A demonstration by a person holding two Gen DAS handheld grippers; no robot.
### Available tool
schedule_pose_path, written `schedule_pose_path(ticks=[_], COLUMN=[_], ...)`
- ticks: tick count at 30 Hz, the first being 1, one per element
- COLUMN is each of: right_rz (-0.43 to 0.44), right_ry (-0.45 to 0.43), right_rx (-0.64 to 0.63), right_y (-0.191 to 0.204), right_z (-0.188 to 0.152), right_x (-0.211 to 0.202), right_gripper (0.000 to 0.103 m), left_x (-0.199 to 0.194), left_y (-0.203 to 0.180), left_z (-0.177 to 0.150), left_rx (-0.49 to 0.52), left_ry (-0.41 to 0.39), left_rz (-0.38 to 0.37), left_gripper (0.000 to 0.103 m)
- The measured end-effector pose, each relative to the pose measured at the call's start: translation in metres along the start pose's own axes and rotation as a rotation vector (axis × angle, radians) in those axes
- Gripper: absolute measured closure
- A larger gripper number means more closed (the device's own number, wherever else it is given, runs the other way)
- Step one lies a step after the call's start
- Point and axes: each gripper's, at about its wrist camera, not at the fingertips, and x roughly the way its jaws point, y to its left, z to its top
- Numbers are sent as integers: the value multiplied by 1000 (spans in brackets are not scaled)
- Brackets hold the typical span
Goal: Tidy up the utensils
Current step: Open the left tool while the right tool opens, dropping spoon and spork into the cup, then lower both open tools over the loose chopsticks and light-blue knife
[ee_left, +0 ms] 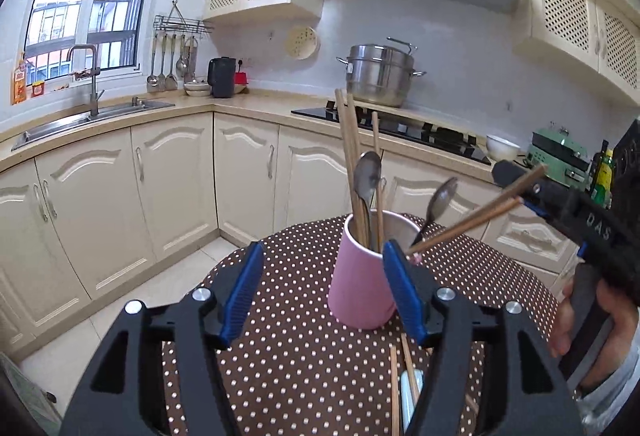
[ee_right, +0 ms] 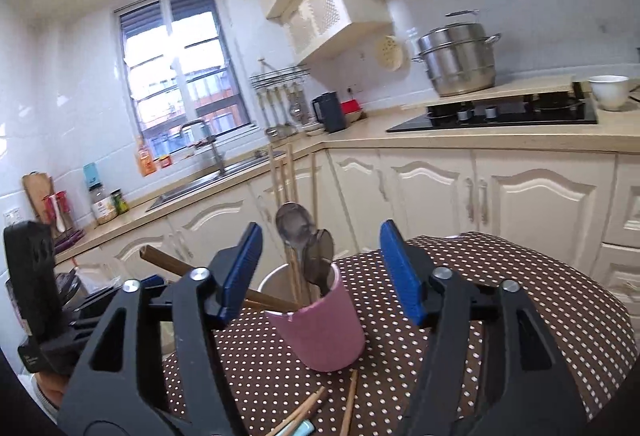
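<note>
Looking along the left gripper (ee_left: 322, 292), the pink cup (ee_left: 362, 282) stands just ahead and right of centre on the dotted worktop (ee_left: 288, 356), its right pad in front of the cup's wall; the jaws stand wide and hold nothing. Loose chopsticks (ee_left: 402, 384) lie near, under the right pad, their long axis running near to far. The right gripper (ee_left: 524, 179) sits at the right, with a slanted chopstick pair (ee_left: 472, 222) leaning from the cup's rim toward it. From the right wrist, the right gripper (ee_right: 320, 272) frames the cup (ee_right: 320, 332) straight ahead, jaws wide and empty; loose chopsticks (ee_right: 316, 406) lie nearest this hand.
</note>
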Motion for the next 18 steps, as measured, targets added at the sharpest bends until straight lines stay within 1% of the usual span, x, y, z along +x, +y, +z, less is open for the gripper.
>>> schedule_pose_path(ticks=[6, 9, 12, 14, 18], right_rz=[-72, -113, -162, -166, -200], right_ry=[-26, -21, 3, 20, 65], right_rx=[56, 84, 99, 116, 129], right_y=[-3, -5, -6, -7, -4], right_z=[-2, -6, -12, -19, -30], right_x=[-25, -37, -45, -50, -57], right_gripper=[27, 27, 27, 27, 27], left_x=[-20, -27, -33, -35, -38], left_y=[0, 0, 0, 1, 3], left_z=[-6, -12, -20, -25, -33], left_rx=[9, 18, 36, 46, 55], left_ry=[14, 25, 49, 68, 102], left_rz=[-11, -20, -26, -30, -35], left_gripper=[39, 39, 39, 39, 39])
